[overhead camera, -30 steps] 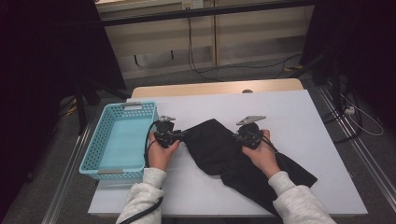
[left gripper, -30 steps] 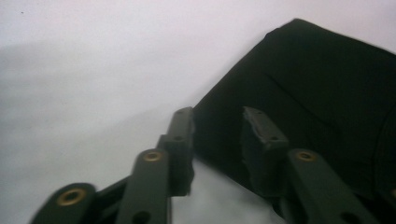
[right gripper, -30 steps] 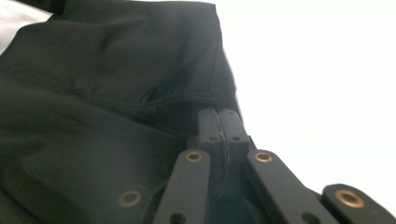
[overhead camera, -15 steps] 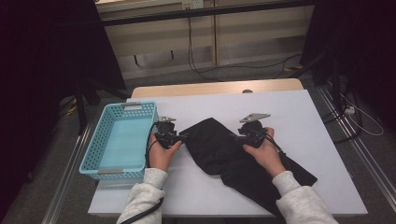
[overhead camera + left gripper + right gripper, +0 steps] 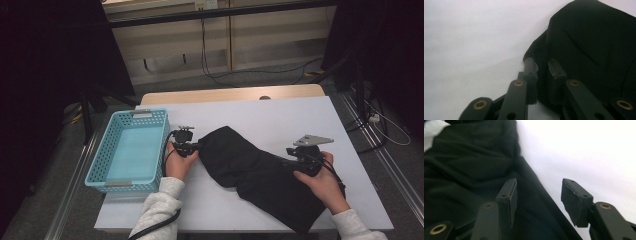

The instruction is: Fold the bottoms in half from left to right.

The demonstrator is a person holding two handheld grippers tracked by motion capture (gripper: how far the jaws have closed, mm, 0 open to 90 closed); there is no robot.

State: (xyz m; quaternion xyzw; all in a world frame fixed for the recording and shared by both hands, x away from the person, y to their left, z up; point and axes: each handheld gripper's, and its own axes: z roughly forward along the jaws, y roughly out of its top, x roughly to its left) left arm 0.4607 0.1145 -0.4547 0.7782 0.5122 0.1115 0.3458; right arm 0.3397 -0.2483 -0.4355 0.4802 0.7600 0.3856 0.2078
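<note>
Left gripper view first: the left gripper [image 5: 541,65] has its two black jaws drawn close together with a fold at the edge of the black cloth [image 5: 594,47] pinched between the fingertips [image 5: 530,65] — they have just been closing, and the fabric bunches up right where they bite. Over to the right gripper view, and the right gripper [image 5: 541,195] is a different story: its jaws stand roughly half apart and have just been opening, one pad [image 5: 510,192] resting over the dark fabric, the other out over the bare white table top [image 5: 584,150], with the edge of the cloth [image 5: 474,162] running between them and nothing pressed. From the high view, the left gripper [image 5: 196,147] sits at the near-left corner of the black cloth [image 5: 250,170], held in the person's left hand [image 5: 176,164], just beside the light blue basket [image 5: 106,176] at the table's left side. The cloth lies flat on the white table [image 5: 280,115] as a long dark shape slanting from the middle towards the near right corner. The right gripper [image 5: 294,156] is at the cloth's right edge — grey plate on top, the right hand [image 5: 322,181] behind it. Both grey sleeves come in from the bottom edge.
</note>
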